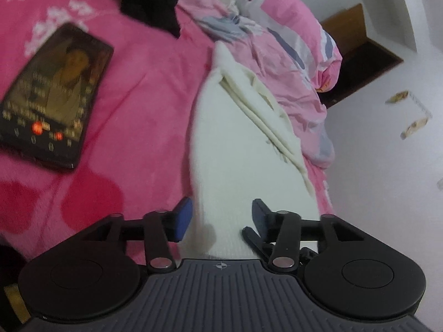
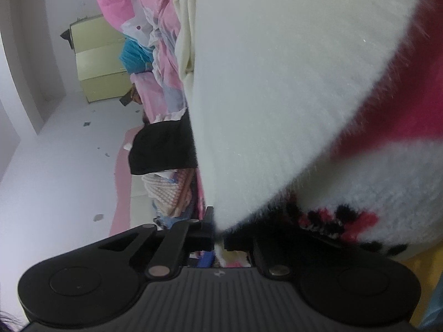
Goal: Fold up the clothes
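While my right gripper [image 2: 218, 238] pinches a corner of the white garment [image 1: 232, 149], my left gripper [image 1: 221, 218] has its jaws open astride the near edge; the cloth runs lengthwise away from them along the bed [image 1: 144, 88].

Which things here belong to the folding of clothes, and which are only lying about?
Belong to the job:
- white garment, between the open fingers of the left gripper
- right gripper, shut on the white garment's edge

Only lying about:
- phone on the pink blanket
- black cloth
- pink patterned quilt
- yellow-green cabinet
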{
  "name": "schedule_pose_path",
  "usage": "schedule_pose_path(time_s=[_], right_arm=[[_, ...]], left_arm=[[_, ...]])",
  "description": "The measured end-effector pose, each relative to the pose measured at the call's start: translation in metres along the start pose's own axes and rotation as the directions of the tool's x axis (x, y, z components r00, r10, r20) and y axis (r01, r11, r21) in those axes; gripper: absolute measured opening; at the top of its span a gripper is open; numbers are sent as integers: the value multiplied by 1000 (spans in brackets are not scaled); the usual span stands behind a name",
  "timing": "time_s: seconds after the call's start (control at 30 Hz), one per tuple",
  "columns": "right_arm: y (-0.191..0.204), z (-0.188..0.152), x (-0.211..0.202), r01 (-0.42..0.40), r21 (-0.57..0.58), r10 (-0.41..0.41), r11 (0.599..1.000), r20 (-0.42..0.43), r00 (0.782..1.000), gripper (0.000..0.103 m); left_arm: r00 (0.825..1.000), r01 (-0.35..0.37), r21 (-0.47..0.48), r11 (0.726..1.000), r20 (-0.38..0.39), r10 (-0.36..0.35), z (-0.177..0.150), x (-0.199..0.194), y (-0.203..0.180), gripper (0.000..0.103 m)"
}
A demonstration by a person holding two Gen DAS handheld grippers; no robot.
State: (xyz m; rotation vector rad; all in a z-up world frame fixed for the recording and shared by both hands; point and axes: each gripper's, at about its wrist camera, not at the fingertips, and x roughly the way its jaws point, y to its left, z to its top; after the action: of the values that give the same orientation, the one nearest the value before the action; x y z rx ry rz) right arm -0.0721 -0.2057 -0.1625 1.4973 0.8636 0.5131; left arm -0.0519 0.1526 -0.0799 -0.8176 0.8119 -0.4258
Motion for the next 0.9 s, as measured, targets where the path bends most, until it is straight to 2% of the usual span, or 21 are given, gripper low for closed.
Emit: schedule_pose_path(time_s=[0.2, 0.33, 0.53, 0.7, 0.83, 0.9], right_arm=[[5, 3, -3, -48, 13, 47, 999, 6, 999, 4], [1, 3, -3, -52, 30, 52, 998, -1, 999, 4], [0, 3, -3, -53, 31, 53, 998, -6, 999, 4], [3, 4, -5, -63, 5, 63, 998, -7, 998, 4], [6, 5, -9, -75, -28, 75, 997, -16, 997, 4], [10, 5, -15, -55, -75, 54, 996, -26, 998, 5]], left_arm=[[992, 94, -184, 978, -63, -108, 3, 16, 21, 63], [987, 118, -241, 963, -78, -140, 4, 28, 29, 64], [982, 147, -245, 958, -82, -171, 12, 44, 21, 63], [982, 132, -182, 974, -111, -154, 14, 60, 6, 59], [984, 97, -124, 987, -134, -114, 13, 69, -2, 47], [985, 82, -104, 991, -141, -96, 12, 71, -3, 43]])
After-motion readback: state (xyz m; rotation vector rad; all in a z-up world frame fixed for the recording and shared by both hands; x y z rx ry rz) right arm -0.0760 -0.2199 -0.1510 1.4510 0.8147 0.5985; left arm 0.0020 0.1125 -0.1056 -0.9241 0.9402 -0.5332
